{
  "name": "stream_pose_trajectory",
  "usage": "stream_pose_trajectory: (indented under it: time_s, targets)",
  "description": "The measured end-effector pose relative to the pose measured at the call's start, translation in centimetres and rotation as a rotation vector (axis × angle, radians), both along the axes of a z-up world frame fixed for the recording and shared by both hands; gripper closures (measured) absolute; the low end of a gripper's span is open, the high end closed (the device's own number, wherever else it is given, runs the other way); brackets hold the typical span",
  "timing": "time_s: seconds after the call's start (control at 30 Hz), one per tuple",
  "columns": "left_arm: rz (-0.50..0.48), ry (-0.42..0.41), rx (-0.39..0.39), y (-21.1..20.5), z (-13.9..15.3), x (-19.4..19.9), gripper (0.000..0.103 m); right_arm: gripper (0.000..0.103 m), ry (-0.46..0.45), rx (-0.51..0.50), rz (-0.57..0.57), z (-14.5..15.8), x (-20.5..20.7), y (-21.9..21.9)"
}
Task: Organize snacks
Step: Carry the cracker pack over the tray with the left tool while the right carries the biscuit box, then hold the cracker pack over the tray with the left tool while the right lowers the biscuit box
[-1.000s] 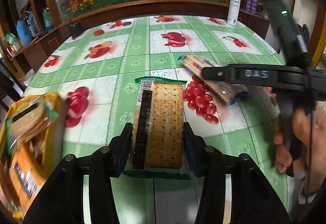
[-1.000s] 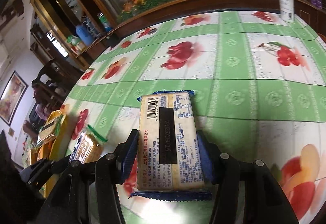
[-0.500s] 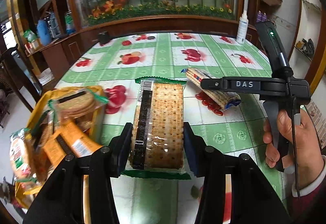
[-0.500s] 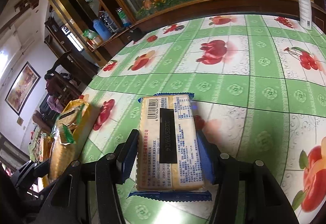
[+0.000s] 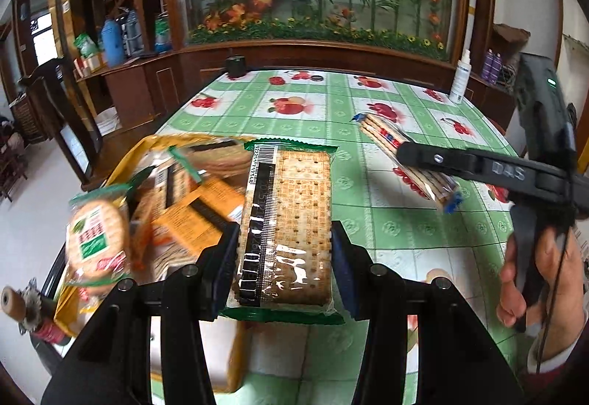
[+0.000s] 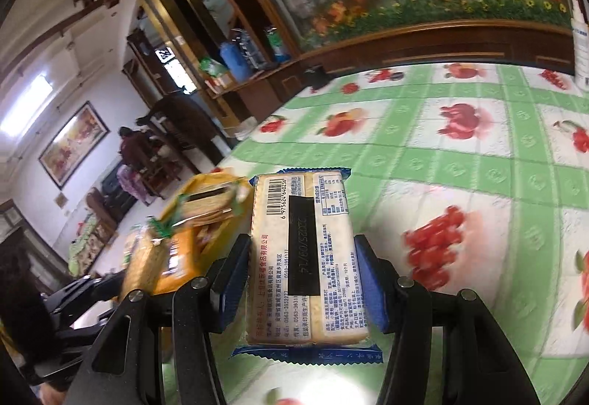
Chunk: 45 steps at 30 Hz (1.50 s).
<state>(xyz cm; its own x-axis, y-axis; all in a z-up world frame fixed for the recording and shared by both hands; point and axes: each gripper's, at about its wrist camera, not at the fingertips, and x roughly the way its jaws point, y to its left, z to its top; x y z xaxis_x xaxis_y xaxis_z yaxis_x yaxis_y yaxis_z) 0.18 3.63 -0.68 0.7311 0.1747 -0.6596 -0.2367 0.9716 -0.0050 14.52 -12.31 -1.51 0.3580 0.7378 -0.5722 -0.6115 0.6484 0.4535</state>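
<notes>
Green-edged cracker pack [image 5: 287,221], barcode uppermost

We see left tool [image 5: 283,250] clamped on cracker pack [image 5: 289,221], held above desk [image 5: 405,232] edge. Snack box [image 5: 121,169] sits left of it at desk corner, several packs in it. Right tool [image 6: 300,280] grips biscuit pack [image 6: 305,257], to right of left tool, box on its left. Spray bottle [image 5: 461,83] stands far right on desk, small cup [image 5: 235,66] at far edge.
</notes>
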Motion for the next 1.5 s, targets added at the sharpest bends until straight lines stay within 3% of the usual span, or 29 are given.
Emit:
stream_pose_trajectory:
  time_s: [0.37,0.77,1.5]
  targets:
    - [0.081,-0.033,0.02,3.3,0.3,-3.0,0.057,0.047,0.016,0.115,0.035,1.8,-6.4,1.9]
    - [0.176,-0.033,-0.003,8.2,-0.8,-3.9,0.057,0.047,-0.001,0.119,0.086,4.0,-8.8,6.0]
    - [0.247,-0.026,0.0,11.6,-1.3,-4.9,0.057,0.047,0.068,0.118,0.212,1.1,-11.8,14.0]
